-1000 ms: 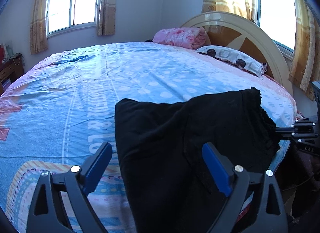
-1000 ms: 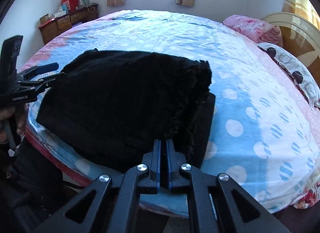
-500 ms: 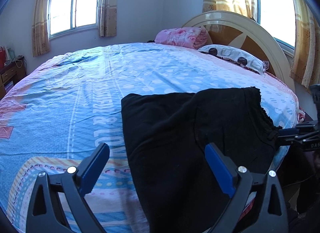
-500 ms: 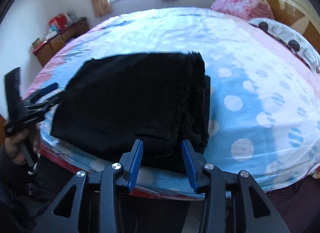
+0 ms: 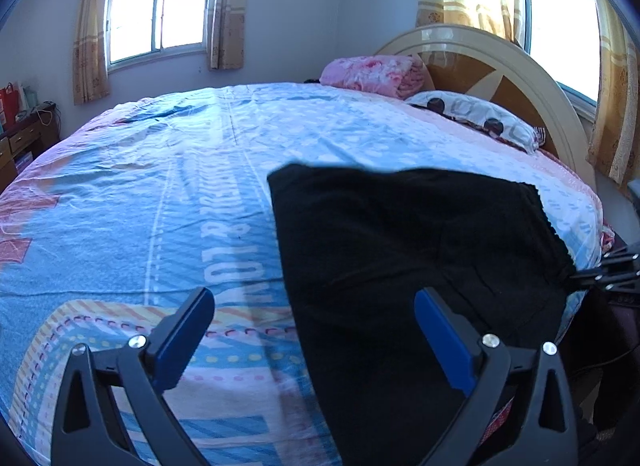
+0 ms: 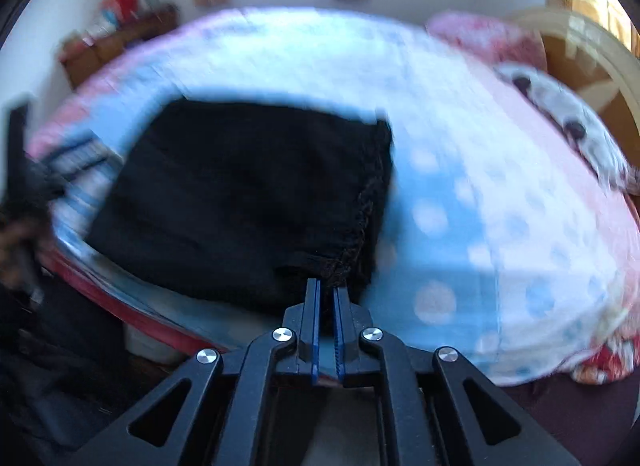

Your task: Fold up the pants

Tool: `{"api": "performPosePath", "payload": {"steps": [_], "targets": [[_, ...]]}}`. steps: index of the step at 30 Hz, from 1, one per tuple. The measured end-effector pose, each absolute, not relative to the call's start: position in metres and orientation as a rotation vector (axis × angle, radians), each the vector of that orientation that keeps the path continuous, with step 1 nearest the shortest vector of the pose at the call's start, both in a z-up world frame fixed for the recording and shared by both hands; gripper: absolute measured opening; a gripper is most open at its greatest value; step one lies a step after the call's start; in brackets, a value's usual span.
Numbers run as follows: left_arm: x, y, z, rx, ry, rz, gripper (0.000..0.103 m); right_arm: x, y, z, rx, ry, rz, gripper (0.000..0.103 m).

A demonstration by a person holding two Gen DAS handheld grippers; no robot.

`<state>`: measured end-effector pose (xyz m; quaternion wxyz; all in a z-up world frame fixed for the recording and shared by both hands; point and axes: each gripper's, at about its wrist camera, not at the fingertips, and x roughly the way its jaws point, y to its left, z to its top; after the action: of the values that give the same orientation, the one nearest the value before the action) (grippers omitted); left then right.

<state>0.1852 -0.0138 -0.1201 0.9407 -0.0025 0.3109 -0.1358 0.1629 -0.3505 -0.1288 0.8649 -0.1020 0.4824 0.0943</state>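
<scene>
The black pants (image 5: pixel 408 250) lie folded flat on the bed's near edge, waistband to the right. My left gripper (image 5: pixel 316 326) is open and empty above the pants' left edge. In the blurred right wrist view the pants (image 6: pixel 248 193) lie ahead, and my right gripper (image 6: pixel 327 294) has its jaws nearly together at the gathered waistband corner. Whether it holds cloth is not clear. The right gripper also shows in the left wrist view (image 5: pixel 600 278) at the waistband corner.
The bed has a blue and pink patterned sheet (image 5: pixel 168 201). A pink folded blanket (image 5: pixel 372 71), a spotted pillow (image 5: pixel 472 117) and a curved headboard (image 5: pixel 520 77) are at the far right. A wooden dresser (image 5: pixel 20 137) stands at the left wall.
My right gripper opened half a second ago and has closed again at the waistband corner, moving fast. My left gripper stayed open and drifted slightly left and back.
</scene>
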Motion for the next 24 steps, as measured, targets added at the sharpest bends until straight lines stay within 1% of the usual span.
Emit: {"api": "performPosePath", "payload": {"steps": [4,6,8,9,11,15,17,20,24], "targets": [[0.187,-0.014,-0.12,0.011,0.633,-0.278,0.102,0.166,-0.356,-0.128,-0.115,0.997,0.206,0.007],[0.19,-0.015,-0.116,0.034,0.623,-0.281,0.102,0.168,-0.356,-0.123,-0.133,1.013,0.2,0.013],[0.195,-0.016,-0.108,0.069,0.596,-0.271,0.103,0.168,-0.355,-0.109,-0.211,0.986,0.144,0.041],[0.2,-0.016,-0.104,0.087,0.582,-0.264,0.103,0.167,-0.354,-0.101,-0.241,0.953,0.11,0.044],[0.213,-0.018,-0.099,0.108,0.577,-0.262,0.103,0.169,-0.353,-0.087,-0.246,0.896,0.078,0.045],[0.245,-0.022,-0.1,0.128,0.615,-0.235,0.103,0.189,-0.344,-0.066,-0.104,0.808,0.22,0.045],[0.264,-0.023,-0.104,0.119,0.662,-0.214,0.103,0.202,-0.329,-0.07,-0.077,0.803,0.31,0.046],[0.284,-0.025,-0.115,0.112,0.719,-0.219,0.103,0.225,-0.302,-0.081,-0.132,0.799,0.35,0.046],[0.295,-0.025,-0.126,0.108,0.766,-0.224,0.103,0.259,-0.302,-0.101,-0.104,0.862,0.323,0.046]]}}
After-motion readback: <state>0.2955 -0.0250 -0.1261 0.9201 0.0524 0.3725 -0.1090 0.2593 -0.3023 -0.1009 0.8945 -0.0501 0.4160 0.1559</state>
